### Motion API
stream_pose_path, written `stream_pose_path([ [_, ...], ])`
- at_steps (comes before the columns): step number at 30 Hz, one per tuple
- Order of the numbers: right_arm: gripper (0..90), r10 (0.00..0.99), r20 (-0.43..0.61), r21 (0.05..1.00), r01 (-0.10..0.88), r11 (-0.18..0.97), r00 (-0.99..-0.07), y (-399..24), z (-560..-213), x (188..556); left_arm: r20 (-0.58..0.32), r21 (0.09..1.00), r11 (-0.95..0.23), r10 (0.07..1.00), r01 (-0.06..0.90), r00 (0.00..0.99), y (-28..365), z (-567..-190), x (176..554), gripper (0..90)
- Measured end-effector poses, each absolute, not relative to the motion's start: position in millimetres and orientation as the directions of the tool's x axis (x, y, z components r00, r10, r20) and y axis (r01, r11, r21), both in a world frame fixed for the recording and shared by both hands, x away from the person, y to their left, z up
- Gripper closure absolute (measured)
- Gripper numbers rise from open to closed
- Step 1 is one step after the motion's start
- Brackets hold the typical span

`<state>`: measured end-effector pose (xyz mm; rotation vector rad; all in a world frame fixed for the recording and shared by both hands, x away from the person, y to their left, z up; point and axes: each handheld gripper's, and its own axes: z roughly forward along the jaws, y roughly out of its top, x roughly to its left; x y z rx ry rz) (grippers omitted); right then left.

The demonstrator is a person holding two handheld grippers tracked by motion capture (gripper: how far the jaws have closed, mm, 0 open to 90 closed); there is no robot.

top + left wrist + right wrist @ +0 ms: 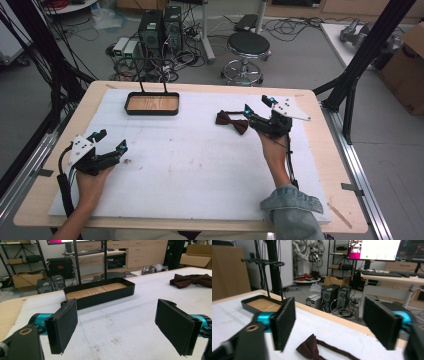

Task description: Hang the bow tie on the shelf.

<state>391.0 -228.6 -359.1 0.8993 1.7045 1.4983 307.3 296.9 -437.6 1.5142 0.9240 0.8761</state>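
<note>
One bow tie (232, 121), one tray (152, 104); left tongs (111, 143) wide, right tongs (255, 106) wide, empty.

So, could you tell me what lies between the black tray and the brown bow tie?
Nothing: in the high view, only bare white mat separates the tray from the bow tie.

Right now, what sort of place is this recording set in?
Most likely a robotics lab or workshop: desktop computers with tangled cables sit on the floor beyond the table, a monitor and keyboard occupy a desk, and robot arm parts hang behind.
</note>
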Motion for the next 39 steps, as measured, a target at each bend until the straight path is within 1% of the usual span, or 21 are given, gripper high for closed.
stream_pose_path([
  [2,31.5,0.842,-0.055,0.989,0.085,0.119,-0.537,-223.5,-363.2,400.6,0.043,0.991,-0.09,0.906,0.094,0.421,297.2,-437.7,307.2,18.7],
  [5,33.5,0.828,-0.077,0.981,0.105,0.161,-0.556,-216.5,-372.1,412.6,0.043,0.991,-0.091,0.905,0.094,0.423,297.5,-437.7,307.2,18.7],
  [13,39.3,0.816,-0.119,0.949,0.177,0.262,-0.566,-200.0,-400.0,432.1,0.044,0.991,-0.092,0.906,0.094,0.422,297.3,-437.8,307.5,18.8],
  [18,40.9,0.815,-0.095,0.932,0.237,0.275,-0.571,-199.3,-415.1,441.8,0.041,0.992,-0.089,0.904,0.093,0.426,297.3,-437.9,307.6,18.9],
  [22,44.1,0.815,-0.105,0.918,0.26,0.3,-0.57,-198.4,-422.9,446.6,0.041,0.992,-0.089,0.904,0.093,0.425,297.2,-437.9,307.8,19.0],
  [29,43.4,0.797,-0.114,0.892,0.293,0.346,-0.594,-187.5,-429.3,456.3,0.041,0.992,-0.089,0.905,0.093,0.424,297.3,-438.0,307.8,19.3],
  [32,44.5,0.789,-0.125,0.875,0.307,0.374,-0.602,-182.3,-434.1,458.6,0.039,0.992,-0.087,0.904,0.094,0.427,297.5,-437.9,307.7,19.3],
  [36,49.1,0.78,-0.142,0.845,0.336,0.416,-0.609,-179.6,-442.1,461.4,0.038,0.992,-0.087,0.903,0.094,0.428,297.6,-437.9,307.6,19.2],
  [39,55.0,0.774,-0.15,0.833,0.343,0.434,-0.615,-178.3,-443.3,462.6,0.038,0.992,-0.086,0.903,0.095,0.429,297.7,-437.9,307.6,19.3],
])
